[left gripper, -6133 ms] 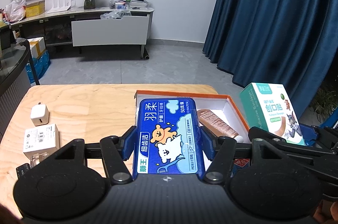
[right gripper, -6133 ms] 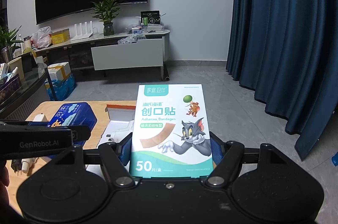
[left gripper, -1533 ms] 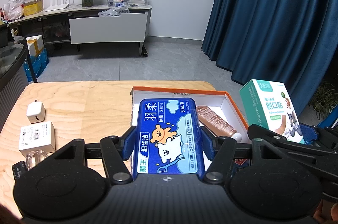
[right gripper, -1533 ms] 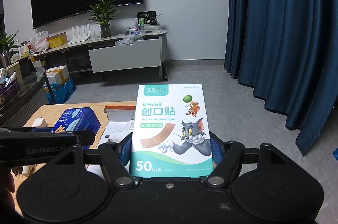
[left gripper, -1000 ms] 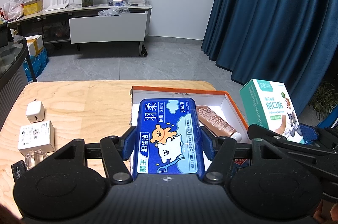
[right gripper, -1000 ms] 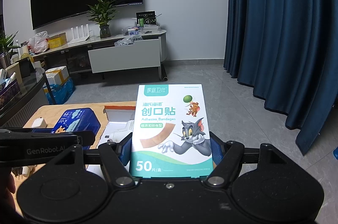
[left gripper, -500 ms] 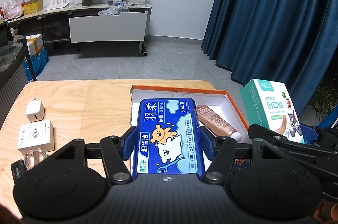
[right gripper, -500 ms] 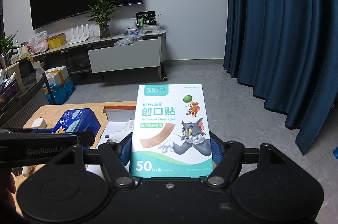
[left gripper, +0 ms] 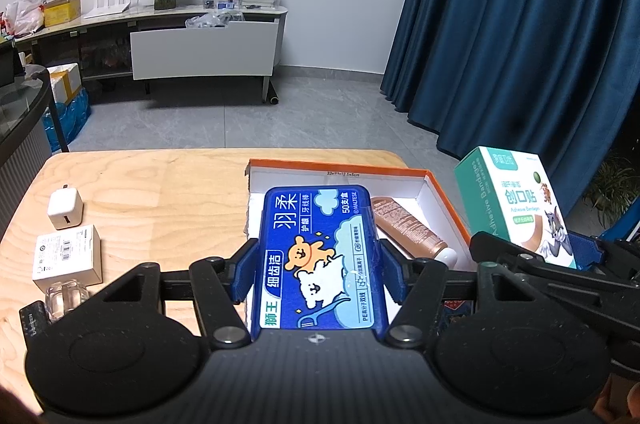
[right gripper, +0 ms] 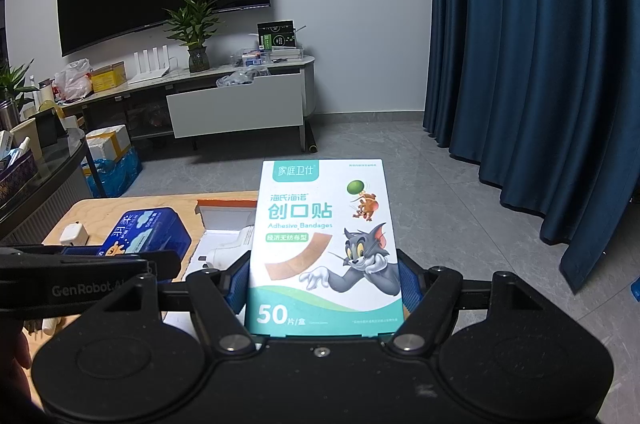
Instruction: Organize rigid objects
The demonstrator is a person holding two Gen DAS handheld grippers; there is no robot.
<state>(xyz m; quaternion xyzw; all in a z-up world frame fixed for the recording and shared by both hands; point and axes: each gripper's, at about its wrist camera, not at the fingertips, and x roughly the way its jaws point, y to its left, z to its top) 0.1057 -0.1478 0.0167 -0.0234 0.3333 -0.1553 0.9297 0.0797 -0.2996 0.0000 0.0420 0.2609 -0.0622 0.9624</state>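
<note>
The left gripper (left gripper: 318, 264) is clamped on the blue floss-pick box (left gripper: 320, 256), blue pads pressing both long sides. The box is held in the air over the near-left part of the orange tray (left gripper: 444, 202), which lies on the wooden table (left gripper: 160, 192) at approx. 12 o'clock from the camera. Inside the tray, at 1 o'clock of the box, lies a brown tube (left gripper: 408, 234) w/ white cap.

The right gripper (right gripper: 324, 284) is also closed on its load: the bandage box (right gripper: 322, 248), held upright by its two narrow sides, off the table's right edge. In the left view it stands at 3 o'clock of the tray.

Handling, as I judge it: the floss-pick box looks like hard glossy plastic, stiff, light, a bit slippery, so a grip across the middle of the long sides is correct and needs moderate force. The bandage box is thin cardboard, very light, and it can dent if squeezed too hard; best to hold it low on the side walls, near the bottom edge where it is stiffer.

Still on the table at 9 o'clock: a white charger (left gripper: 65, 210), a small white carton (left gripper: 68, 258), a clear case (left gripper: 66, 300).
</note>
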